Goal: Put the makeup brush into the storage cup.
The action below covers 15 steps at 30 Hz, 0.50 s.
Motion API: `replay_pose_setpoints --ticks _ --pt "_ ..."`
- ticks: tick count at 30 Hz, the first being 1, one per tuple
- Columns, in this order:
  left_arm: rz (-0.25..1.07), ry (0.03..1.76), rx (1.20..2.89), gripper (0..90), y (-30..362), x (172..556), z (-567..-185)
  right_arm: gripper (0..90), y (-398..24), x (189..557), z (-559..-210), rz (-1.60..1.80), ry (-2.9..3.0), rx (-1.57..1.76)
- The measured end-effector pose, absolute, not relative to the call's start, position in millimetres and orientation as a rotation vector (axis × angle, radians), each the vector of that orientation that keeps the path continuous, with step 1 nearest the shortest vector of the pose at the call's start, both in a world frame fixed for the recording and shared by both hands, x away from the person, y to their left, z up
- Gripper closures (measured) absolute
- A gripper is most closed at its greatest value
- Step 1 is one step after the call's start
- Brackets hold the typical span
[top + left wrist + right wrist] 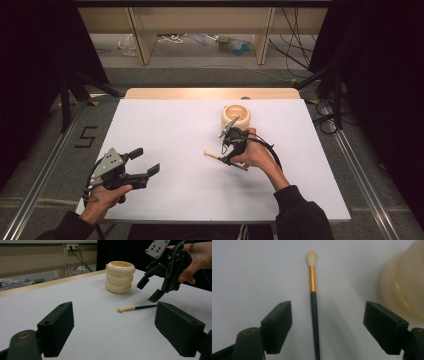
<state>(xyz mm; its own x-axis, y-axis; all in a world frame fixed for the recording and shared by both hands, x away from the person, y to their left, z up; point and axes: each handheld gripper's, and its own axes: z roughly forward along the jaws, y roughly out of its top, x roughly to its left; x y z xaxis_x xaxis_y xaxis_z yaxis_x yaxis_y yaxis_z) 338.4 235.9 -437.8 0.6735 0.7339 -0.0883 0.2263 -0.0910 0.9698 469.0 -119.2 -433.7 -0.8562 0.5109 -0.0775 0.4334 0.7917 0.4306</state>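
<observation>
High view: your right gripper hangs over the brush, which lies flat on the white counter just in front of the cream ringed holder; your left gripper waits well off to the holder's left.

Brush: its pale tip points away from the holder's side toward the left gripper, and its dark handle runs under your right hand.

Right gripper: wide open and holding nothing; in the right gripper view the brush lies between the two jaws, touching neither, with the holder close at one side.

Left gripper: open and empty, aimed toward the holder.

Step in hand: it looks like the pick-up of the brush.

How to do it well: keep the handle centred between the jaws, come straight down until the pads nearly meet the counter, then close on the dark handle below the gold band. The brush is thin and round, so it may roll or slip if one pad arrives first.

Watch: the holder sits near the outer jaw; don't nudge it as you lower.

Left gripper view adds: a side look at the right gripper standing clear above the brush, a gap the other pictures don't reveal.

Right gripper view adds: how well the handle is centred.
</observation>
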Motion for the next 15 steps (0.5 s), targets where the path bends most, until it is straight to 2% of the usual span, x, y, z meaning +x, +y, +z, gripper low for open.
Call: replay_pose_setpoints --ticks 15 --pt "0.508 0.795 1.649 15.5 235.6 338.4 -437.8 26.6 -114.5 474.9 -440.2 0.544 2.839 0.737"
